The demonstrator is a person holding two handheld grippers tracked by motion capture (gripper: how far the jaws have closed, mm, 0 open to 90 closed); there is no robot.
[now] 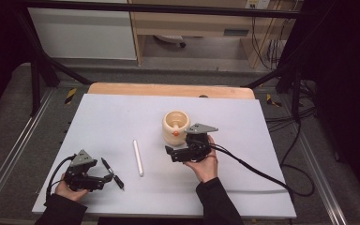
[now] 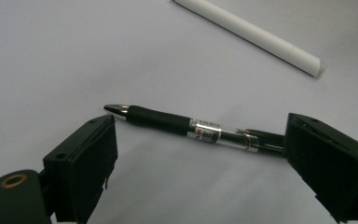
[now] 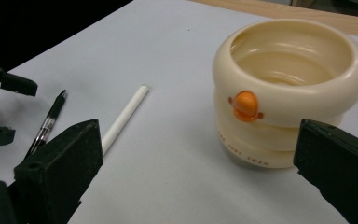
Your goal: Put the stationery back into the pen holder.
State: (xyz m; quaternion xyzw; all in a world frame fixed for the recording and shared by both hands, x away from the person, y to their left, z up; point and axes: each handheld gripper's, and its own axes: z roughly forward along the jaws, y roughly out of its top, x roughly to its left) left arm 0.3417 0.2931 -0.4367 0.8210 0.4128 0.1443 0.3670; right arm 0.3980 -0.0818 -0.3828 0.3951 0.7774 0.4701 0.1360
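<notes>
— While the left gripper [image 1: 104, 179] sits down low at the near left of the pale grey table [image 1: 243, 187], what's it after?

— That black click pen with the clear plastic barrel and rubber grip [image 2: 186, 128]. It lies flat on the table right between the jaws, which stand wide apart and hold nothing.

— Easy pick?

— I'd say fiddly. It looks light and stiff, but round, so it could roll or squirt out. I'd close on the rubber grip section rather than the slick clear barrel.

— And the right gripper [image 1: 174, 153]?

— Jaws spread wide too, empty, pointed at the cream ribbed plastic cup with the orange duck bill [image 3: 279, 88], which stands upright mid-table, just beside it.

— That white stick?

— A slim white cylinder, maybe a capped pen [image 1: 138, 158], lying between the two grippers, well apart from the black pen.
</notes>
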